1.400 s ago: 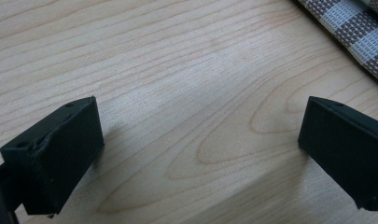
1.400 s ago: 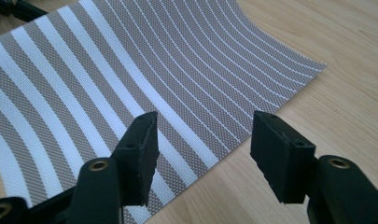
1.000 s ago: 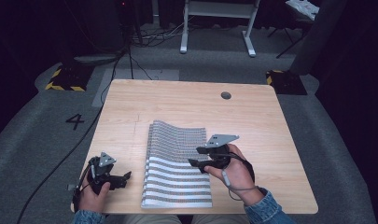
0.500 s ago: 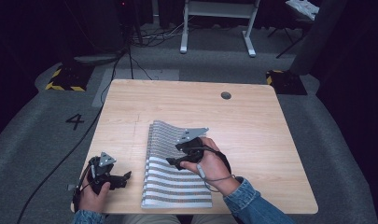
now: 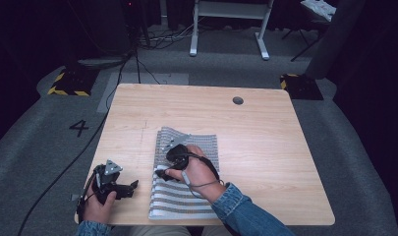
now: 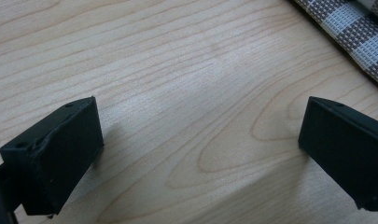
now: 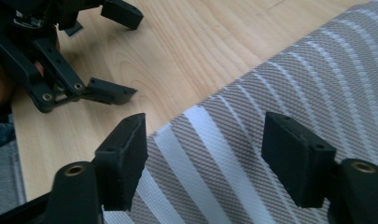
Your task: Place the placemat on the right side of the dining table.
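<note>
Folded grey-and-white striped woven cloth [image 5: 186, 177] lies flat on the light wooden desk [image 5: 265, 147], toward the near edge, a little left of centre.

Right gripper [image 5: 163, 173] sits over the left part of the cloth, held from above by the person's right hand [image 5: 199, 172], denim sleeve [image 5: 245, 216] behind it. Its fingers [image 7: 123, 158] are spread and have just been opening. In the right gripper view the striped cloth passes beneath the gap between them, with its left edge just below the left finger; no pad presses on the fabric, nothing is pinched.

Left gripper [image 5: 132, 186] rests low on bare desk just left of the cloth's near-left edge, gripped by the left hand [image 5: 96, 206]. Its fingers [image 6: 60, 154] are spread wide, with only wood grain between them. In the left gripper view the cloth's edge shows beyond the right finger, apart from it. In the right gripper view the left gripper [image 7: 116, 51] lies just beyond the left finger, across a strip of bare wood.

A black cable [image 5: 54, 187] trails from the left gripper over the desk's left side to the grey floor [image 5: 39, 147]. A small round hole [image 5: 238, 100] marks the desk's far side, well away from both pairs of fingers.
</note>
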A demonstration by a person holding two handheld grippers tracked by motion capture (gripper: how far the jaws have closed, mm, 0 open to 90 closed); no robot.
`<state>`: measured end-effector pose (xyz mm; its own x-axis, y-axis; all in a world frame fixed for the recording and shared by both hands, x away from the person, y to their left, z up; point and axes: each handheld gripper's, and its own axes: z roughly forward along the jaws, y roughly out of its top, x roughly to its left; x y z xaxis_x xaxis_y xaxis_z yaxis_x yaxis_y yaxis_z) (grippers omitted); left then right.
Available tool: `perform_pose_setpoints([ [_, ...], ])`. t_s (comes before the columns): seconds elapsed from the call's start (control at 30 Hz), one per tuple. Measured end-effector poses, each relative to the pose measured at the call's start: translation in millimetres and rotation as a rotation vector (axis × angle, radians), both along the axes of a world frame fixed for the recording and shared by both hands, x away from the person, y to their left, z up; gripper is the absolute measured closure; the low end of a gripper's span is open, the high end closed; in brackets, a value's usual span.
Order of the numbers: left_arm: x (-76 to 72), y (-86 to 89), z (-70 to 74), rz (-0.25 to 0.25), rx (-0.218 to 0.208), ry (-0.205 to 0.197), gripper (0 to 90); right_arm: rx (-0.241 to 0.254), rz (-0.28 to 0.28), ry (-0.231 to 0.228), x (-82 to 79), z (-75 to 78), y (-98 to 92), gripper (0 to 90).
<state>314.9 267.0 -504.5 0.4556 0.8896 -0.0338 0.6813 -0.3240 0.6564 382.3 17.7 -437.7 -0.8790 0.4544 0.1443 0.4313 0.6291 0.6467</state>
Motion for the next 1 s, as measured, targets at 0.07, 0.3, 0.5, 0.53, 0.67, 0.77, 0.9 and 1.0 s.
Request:
perform_pose_setpoints([
  [0.07,0.0,0.0,0.0,0.000,0.000,0.000,0.0,-0.014,-0.034,0.040,-2.8,-0.7,7.2,31.4],
  [0.3,0.0,0.0,0.0,0.000,0.000,0.000,0.0,-0.086,-0.034,-0.033,-1.3,-10.5,21.7,26.0],
  [0.5,0.1,0.0,-0.1,0.000,0.000,0.000,0.0,-0.103,-0.022,-0.021,-4.7,-24.0,27.1,20.9],
  [0.53,0.1,-0.3,-0.2,0.003,-0.004,-0.002,0.0,-0.092,-0.035,-0.014,-5.6,-27.7,27.6,21.1],
  [0.67,0.1,-0.4,-0.2,0.004,-0.005,-0.002,0.0,-0.088,-0.008,0.026,-2.6,-23.3,22.7,37.6],
  [0.77,0.1,-0.5,-0.3,0.004,-0.006,-0.003,0.0,-0.075,-0.001,0.053,-2.2,-22.3,21.1,42.4],
  [0.9,0.1,-0.5,-0.3,0.004,-0.006,-0.003,0.0,-0.064,0.008,0.120,-1.5,-20.4,16.8,70.0],
  [1.0,0.1,-0.5,-0.3,0.004,-0.006,-0.002,0.0,-0.079,0.020,0.105,-2.2,-17.8,16.4,78.0],
])
